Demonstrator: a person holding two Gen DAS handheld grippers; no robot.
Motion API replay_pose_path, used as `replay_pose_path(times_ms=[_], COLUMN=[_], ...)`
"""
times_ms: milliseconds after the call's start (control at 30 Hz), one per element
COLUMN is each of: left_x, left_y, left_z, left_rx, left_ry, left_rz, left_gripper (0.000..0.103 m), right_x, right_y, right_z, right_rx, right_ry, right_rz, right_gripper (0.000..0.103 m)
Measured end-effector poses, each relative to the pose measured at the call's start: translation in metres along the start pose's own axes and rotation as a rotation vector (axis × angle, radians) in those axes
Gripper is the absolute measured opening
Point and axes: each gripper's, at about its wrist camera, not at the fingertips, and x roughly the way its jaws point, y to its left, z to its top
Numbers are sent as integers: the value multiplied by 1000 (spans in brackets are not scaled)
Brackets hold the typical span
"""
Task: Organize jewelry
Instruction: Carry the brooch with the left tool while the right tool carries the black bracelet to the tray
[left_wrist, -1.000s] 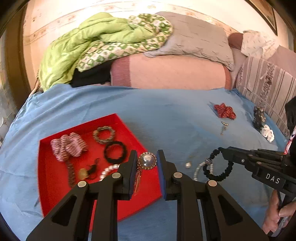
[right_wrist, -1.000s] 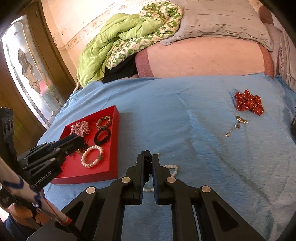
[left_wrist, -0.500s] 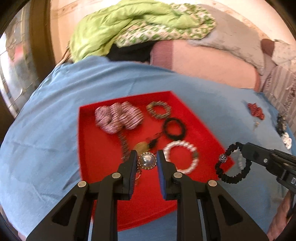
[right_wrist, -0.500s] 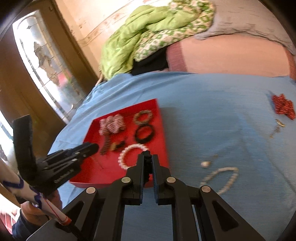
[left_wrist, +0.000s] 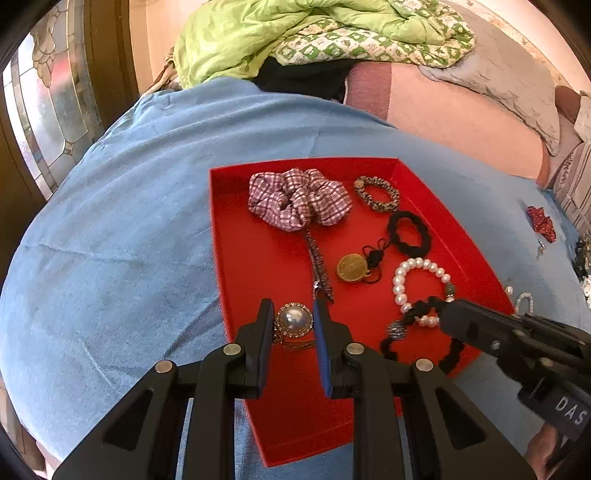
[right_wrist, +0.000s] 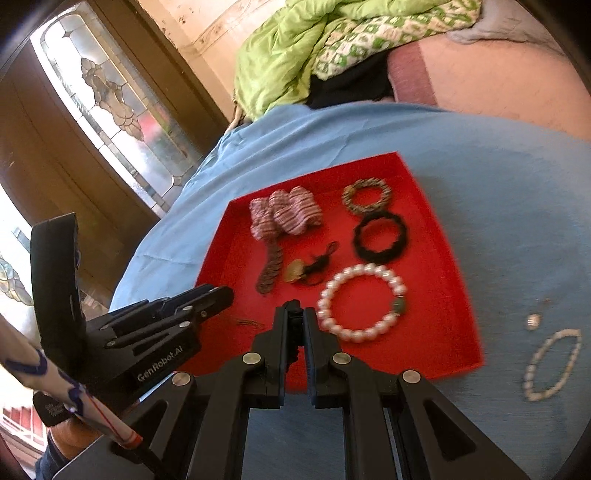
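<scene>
Over the red tray on the bed, the left tool pinches a pearl brooch and the right tool clamps a black bracelet, both carried here for sorting.

Tray on bed; scrunchie in tray.

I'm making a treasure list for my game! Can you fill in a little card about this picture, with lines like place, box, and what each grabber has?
place: blue bedsheet
box: red tray
left gripper: shut on pearl brooch, above tray
right gripper: shut on black bead bracelet, above tray
in tray: checked scrunchie, pearl bracelet, black hair tie
still on sheet: white bead bracelet
</scene>
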Motion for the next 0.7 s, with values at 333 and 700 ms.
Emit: replay_pose_path(times_ms=[333,700], left_x=[9,13], left_y=[0,-3], left_z=[-4,-2], left_rx=[6,14], left_ry=[36,35], left_rz=[11,31], left_gripper=[20,20], right_x=[22,24], right_y=[0,2], right_z=[-6,-10], right_rx=[-24,-75], right_ry=[42,59], right_rz=[-36,-63], right_gripper=[9,10])
